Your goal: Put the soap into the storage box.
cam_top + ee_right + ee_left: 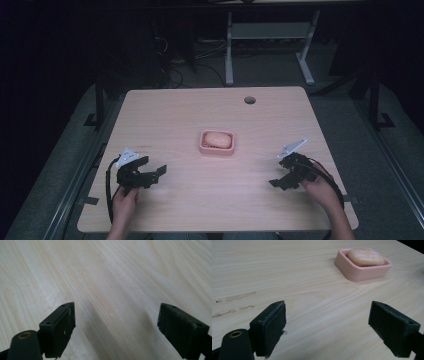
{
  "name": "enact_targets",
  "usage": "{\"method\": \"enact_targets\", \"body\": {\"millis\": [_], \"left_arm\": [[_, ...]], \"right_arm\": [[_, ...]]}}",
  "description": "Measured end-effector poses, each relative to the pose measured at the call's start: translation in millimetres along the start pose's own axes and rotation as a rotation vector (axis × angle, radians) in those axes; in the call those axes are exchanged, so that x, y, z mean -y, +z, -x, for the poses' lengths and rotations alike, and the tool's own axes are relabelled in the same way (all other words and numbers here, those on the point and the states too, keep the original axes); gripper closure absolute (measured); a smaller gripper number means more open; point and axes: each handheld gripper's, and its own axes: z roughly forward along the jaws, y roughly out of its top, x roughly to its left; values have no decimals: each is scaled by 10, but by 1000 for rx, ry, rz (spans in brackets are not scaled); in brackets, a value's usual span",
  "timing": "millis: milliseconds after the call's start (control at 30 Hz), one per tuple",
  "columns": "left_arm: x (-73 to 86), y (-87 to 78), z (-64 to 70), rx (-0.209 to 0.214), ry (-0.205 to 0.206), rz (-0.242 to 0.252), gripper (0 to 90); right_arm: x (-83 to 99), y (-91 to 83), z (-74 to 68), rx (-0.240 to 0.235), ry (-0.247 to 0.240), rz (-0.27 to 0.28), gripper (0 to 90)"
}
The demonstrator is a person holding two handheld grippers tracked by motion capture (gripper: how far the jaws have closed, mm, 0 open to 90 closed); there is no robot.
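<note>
The surface (287, 277) is pale wood-grain laminate, smooth and matt, with a few dull scuff marks. The soap dish (362, 273) looks like smooth pink plastic with a soft sheen, and the bar of soap (365, 257) in it is waxy and slightly glossy. Both grippers' jaws are matt black, with rough-edged, rubbery-looking pads (273, 327) and a brass-coloured metal ring (236, 334).
</note>
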Motion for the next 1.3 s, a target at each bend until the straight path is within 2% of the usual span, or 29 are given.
{"method": "enact_targets", "body": {"millis": [667, 933, 1133, 1200, 1300], "left_arm": [[1, 15, 32, 6, 9, -4, 142], [0, 15, 34, 8, 11, -5, 142], [-6, 30, 45, 13, 20, -6, 142], [-9, 34, 56, 14, 23, -7, 143], [-12, 33, 59, 14, 25, -5, 142]], "right_arm": [[257, -87, -99, 23, 30, 41, 144], [379, -129, -174, 33, 56, 78, 143], [459, -158, -255, 67, 46, 101, 143], [483, -223, -298, 98, 54, 142, 141], [532, -261, -328, 126, 72, 162, 141]]}}
